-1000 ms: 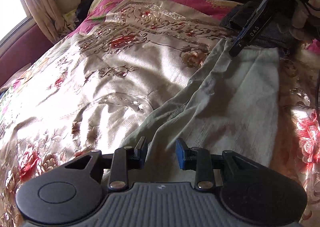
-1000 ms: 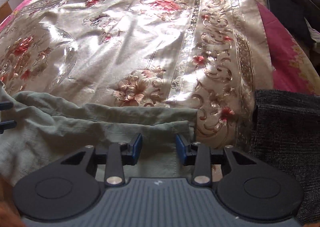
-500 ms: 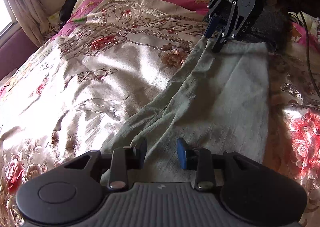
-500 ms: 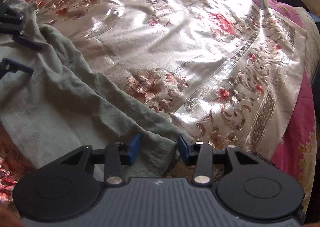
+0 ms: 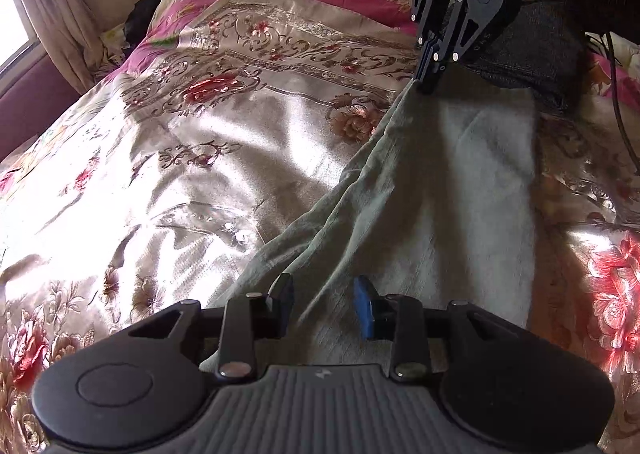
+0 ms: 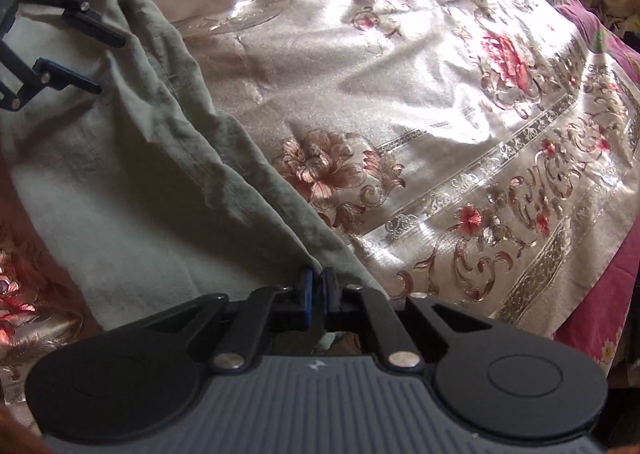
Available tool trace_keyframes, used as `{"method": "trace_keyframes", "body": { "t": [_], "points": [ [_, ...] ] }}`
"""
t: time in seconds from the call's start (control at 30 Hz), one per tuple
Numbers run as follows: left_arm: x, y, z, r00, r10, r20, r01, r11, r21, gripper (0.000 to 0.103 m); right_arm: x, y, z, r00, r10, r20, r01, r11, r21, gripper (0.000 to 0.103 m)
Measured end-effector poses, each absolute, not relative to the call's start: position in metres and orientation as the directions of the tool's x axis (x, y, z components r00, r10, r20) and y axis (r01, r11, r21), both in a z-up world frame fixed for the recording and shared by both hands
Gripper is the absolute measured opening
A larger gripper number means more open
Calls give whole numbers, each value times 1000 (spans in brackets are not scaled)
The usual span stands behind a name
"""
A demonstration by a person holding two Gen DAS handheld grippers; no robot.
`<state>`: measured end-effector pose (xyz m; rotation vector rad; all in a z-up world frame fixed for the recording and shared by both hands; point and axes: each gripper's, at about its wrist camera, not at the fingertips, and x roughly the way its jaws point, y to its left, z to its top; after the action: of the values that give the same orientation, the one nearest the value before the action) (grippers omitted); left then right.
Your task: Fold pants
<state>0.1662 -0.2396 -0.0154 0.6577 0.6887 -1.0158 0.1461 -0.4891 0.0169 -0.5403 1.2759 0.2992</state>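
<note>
Jaws parted on the left gripper (image 5: 323, 304), which hangs low over one end of the pale green pants (image 5: 420, 206) with the cloth lying between its fingers but not pinched; the right gripper (image 6: 319, 286) has its jaws closed tight on the rumpled edge at the far end. From left to right I see a curtain (image 5: 52, 2) by the window, then the shiny floral bedspread (image 5: 200, 158) with the pants stretched along it, and a dark grey folded garment (image 5: 536, 54) lying just past the right gripper, touching the pants' end.
</note>
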Motion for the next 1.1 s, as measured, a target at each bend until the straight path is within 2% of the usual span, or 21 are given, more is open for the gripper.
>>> {"method": "trace_keyframes", "body": {
  "t": [0.13,0.2,0.27,0.33,0.47,0.53,0.57,0.73,0.8,0.93,1.1],
  "points": [
    [174,-238,-14,375,-528,-762,900,403,163,48,153,-504,36,336,-77,-939,-359,911,-202,4],
    [174,-238,-20,376,-513,-772,902,393,178,49,160,-505,32,372,-99,-923,-323,918,-228,15],
    [171,-237,-25,385,-498,-777,902,380,204,49,166,-506,17,334,-156,-930,-297,919,-260,26],
    [166,-232,-25,394,-495,-774,902,370,222,49,162,-511,15,345,-179,-921,-246,930,-273,26],
    [162,-224,-22,367,-493,-789,905,387,179,49,127,-533,42,380,-155,-912,27,987,-157,29],
    [159,-225,-22,348,-490,-799,910,383,161,49,98,-538,53,398,-143,-906,212,975,-60,39],
    [158,-225,-24,343,-484,-805,911,379,161,49,85,-539,54,401,-126,-908,298,955,-1,43],
    [147,-218,-33,326,-457,-828,917,365,159,51,17,-538,26,460,-26,-887,650,691,317,45],
    [143,-213,-27,334,-466,-819,917,360,169,51,4,-531,8,479,10,-878,700,600,388,44],
    [139,-208,-29,331,-439,-835,919,351,180,52,-4,-523,-9,558,-34,-829,734,486,474,46],
    [136,-197,-26,337,-447,-829,910,379,166,52,-10,-521,4,621,-86,-779,721,453,525,46]
  ]
}}
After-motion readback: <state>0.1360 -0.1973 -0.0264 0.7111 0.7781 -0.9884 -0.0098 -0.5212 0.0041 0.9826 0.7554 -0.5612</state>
